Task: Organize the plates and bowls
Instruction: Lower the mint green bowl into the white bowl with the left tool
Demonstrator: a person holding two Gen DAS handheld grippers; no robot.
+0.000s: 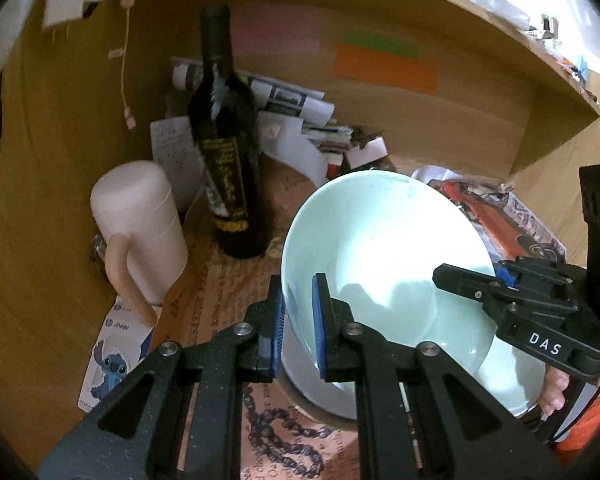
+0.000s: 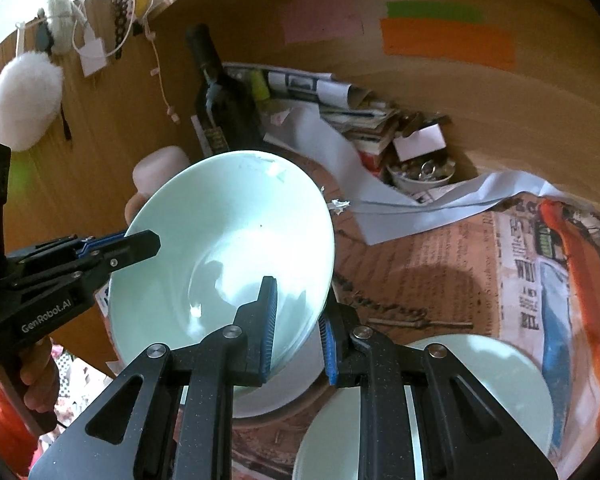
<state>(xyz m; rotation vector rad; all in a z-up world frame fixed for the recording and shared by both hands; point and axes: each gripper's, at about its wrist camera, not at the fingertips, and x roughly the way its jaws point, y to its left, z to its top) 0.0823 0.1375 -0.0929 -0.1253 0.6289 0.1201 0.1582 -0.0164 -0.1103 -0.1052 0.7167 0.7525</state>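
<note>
- Both grippers pinch one pale green bowl (image 2: 228, 248): left gripper (image 1: 298, 320) fingers clamped on its left rim, right gripper (image 2: 296, 328) on the right.
- The bowl hangs tilted, just above and left of the plate (image 2: 480, 392) at the worktop's near edge.

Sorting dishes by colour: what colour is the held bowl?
Pale mint green bowl, clearest in the right wrist view.

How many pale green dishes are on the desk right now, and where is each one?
3 in view. A bowl is held tilted by both grippers, a second dish sits directly beneath it, and a plate lies to its right on the newspaper. More may be hidden under these.
</note>
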